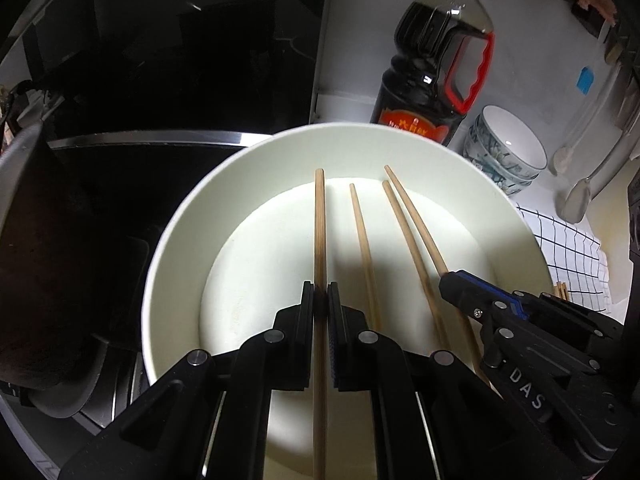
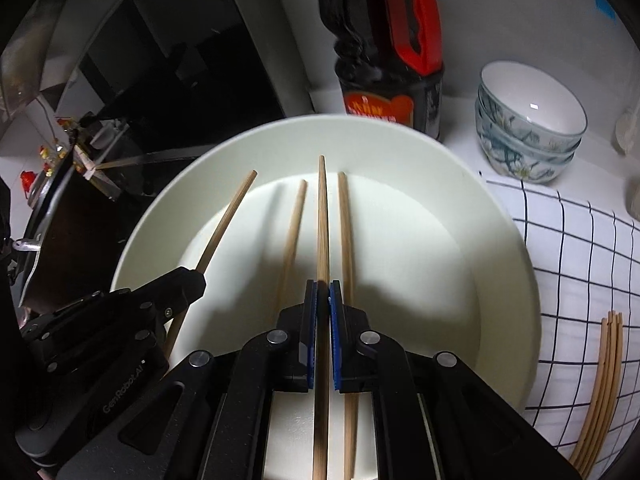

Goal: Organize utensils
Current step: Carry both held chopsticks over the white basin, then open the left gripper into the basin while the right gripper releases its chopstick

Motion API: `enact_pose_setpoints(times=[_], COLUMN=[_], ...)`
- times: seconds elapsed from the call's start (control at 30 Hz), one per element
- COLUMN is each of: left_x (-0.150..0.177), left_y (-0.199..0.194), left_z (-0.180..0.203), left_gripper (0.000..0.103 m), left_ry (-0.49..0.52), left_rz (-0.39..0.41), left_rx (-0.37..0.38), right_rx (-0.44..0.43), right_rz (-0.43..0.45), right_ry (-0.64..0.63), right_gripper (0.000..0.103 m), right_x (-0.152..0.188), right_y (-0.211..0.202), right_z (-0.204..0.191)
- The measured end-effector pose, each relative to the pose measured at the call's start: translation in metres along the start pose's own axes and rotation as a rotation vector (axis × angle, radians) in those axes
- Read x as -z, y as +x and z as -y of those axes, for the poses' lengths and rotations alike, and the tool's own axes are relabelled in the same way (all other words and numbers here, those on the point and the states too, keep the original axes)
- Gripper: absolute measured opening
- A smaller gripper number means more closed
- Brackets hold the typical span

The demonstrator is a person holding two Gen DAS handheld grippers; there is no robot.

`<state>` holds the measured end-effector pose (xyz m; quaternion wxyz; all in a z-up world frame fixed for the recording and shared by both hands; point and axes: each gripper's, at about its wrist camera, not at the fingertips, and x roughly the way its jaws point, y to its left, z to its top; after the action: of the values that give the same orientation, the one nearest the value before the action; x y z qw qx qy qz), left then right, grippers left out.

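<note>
A wide white paper bowl (image 1: pixel 180 248) (image 2: pixel 508 280) sits below both grippers. My left gripper (image 1: pixel 321 292) is shut on a wooden chopstick (image 1: pixel 320 220) pointing into the bowl. My right gripper (image 2: pixel 323 288) is shut on another chopstick (image 2: pixel 322 216), also pointing into the bowl. Two more chopsticks (image 1: pixel 362 232) (image 2: pixel 346 224) lean inside the bowl. The right gripper shows at the lower right of the left wrist view (image 1: pixel 450 284); the left gripper shows at the lower left of the right wrist view (image 2: pixel 192 280).
A dark soy sauce bottle (image 1: pixel 432 72) with a red handle stands behind the bowl. Stacked patterned bowls (image 2: pixel 528 124) sit at the right. A checked cloth (image 2: pixel 580 264) holds several more chopsticks (image 2: pixel 600 392). A black stove (image 1: pixel 160 60) and a dark pan (image 1: pixel 36 248) lie left.
</note>
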<state>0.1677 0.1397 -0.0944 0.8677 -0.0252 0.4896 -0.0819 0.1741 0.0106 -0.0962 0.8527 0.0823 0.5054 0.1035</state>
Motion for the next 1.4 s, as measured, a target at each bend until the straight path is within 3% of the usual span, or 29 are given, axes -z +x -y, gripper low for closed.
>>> enact_pose_setpoints(times=[0.33, 0.43, 0.47, 0.5, 0.63, 1.4], left_x=[0.001, 0.003, 0.003, 0.004, 0.006, 0.027], left_y=[0.016, 0.009, 0.005, 0.001, -0.01, -0.059], left_z=[-0.001, -0.004, -0.005, -0.006, -0.011, -0.007], left_gripper=[0.008, 0.032, 0.049, 0.057, 0.058, 0.086], left_ry=[-0.017, -0.031, -0.032, -0.034, -0.05, -0.05], left_rz=[-0.044, -0.026, -0.011, 0.005, 0.018, 0.043], left_rx=[-0.012, -0.035, -0.05, -0.061, -0.072, -0.119], right_rx=[0.012, 0.014, 0.019, 0.023, 0.028, 0.016], right_rz=[-0.029, -0.018, -0.011, -0.005, 0.016, 0.058], right_ry=[0.039, 0.04, 0.037, 0.036, 0.039, 0.039], right_gripper=[0.006, 0.006, 0.006, 0.007, 0.011, 0.035], right_x=[-0.002, -0.001, -0.001, 0.001, 0.002, 0.037], right_y=[0.014, 0.011, 0.009, 0.005, -0.004, -0.057], right_z=[0.005, 0.005, 0.005, 0.006, 0.008, 0.009])
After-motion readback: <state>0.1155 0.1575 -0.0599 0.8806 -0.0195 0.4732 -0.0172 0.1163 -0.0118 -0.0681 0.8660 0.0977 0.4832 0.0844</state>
